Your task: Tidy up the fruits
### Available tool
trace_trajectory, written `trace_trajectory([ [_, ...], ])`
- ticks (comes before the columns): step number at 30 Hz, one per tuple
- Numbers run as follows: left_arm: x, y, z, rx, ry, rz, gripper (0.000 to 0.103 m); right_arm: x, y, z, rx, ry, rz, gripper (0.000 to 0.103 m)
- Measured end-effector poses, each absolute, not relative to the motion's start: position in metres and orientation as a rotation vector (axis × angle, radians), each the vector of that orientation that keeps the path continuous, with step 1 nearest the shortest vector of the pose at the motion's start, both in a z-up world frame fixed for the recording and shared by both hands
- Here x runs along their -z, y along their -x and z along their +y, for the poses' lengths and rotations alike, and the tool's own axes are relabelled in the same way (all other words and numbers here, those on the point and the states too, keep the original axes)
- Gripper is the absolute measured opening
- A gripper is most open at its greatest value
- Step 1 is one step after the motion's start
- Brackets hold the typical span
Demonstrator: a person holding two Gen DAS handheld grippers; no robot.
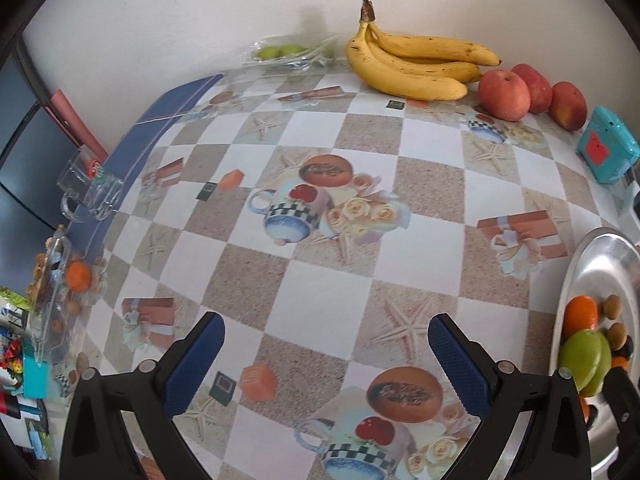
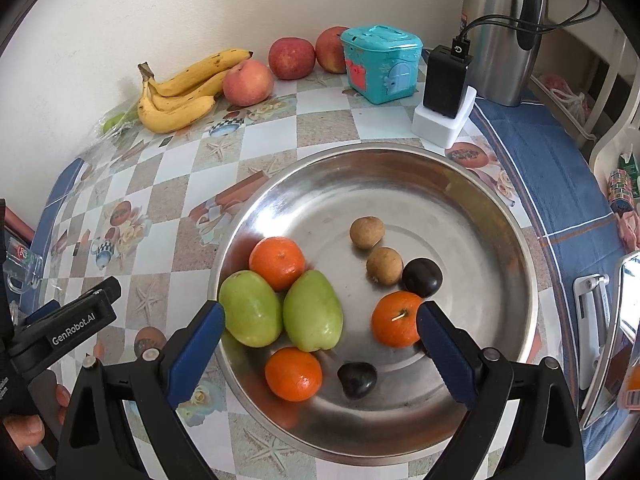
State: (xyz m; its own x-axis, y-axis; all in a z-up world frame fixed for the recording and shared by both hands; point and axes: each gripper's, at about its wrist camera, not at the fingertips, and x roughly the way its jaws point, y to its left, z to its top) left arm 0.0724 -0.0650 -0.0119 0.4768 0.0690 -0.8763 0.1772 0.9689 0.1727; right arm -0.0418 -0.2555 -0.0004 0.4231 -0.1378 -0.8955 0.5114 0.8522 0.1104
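A steel bowl [image 2: 480,208] holds two green fruits [image 2: 312,312], three oranges [image 2: 278,262], two brown fruits [image 2: 366,232] and two dark fruits [image 2: 422,278]. My right gripper [image 2: 320,332] is open and empty, hovering over the bowl's near side. A banana bunch [image 1: 412,64] and three red apples [image 1: 504,94] lie at the table's far edge by the wall. My left gripper [image 1: 326,344] is open and empty above the patterned tablecloth, left of the bowl [image 1: 600,264]. The left gripper also shows in the right wrist view [image 2: 80,312].
A teal toy box [image 2: 382,62], a black charger on a white base [image 2: 444,92] and a steel thermos [image 2: 504,28] stand behind the bowl. A glass mug [image 1: 90,188] and a clear pack of small fruits [image 1: 60,280] sit at the table's left edge. A plastic bag with green fruits [image 1: 288,54] lies by the wall.
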Motion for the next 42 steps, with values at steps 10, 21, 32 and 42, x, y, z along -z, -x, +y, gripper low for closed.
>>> trace_trajectory([
  [10,0.014,-0.058,-0.052,0.047,-0.311,1.087,0.103,-0.004,0.051,-0.241,0.416,-0.371,1.063,0.097],
  [21,0.008,-0.039,-0.041,0.090,-0.287,1.106,0.103,-0.002,0.076,-0.225,0.432,-0.374,1.072,0.097],
  [32,-0.016,-0.018,-0.035,0.186,-0.227,1.111,0.103,-0.005,0.101,-0.213,0.448,-0.369,1.057,0.097],
  [42,-0.035,0.005,-0.029,0.232,-0.238,1.101,0.103,-0.023,0.119,-0.199,0.439,-0.359,0.997,0.097],
])
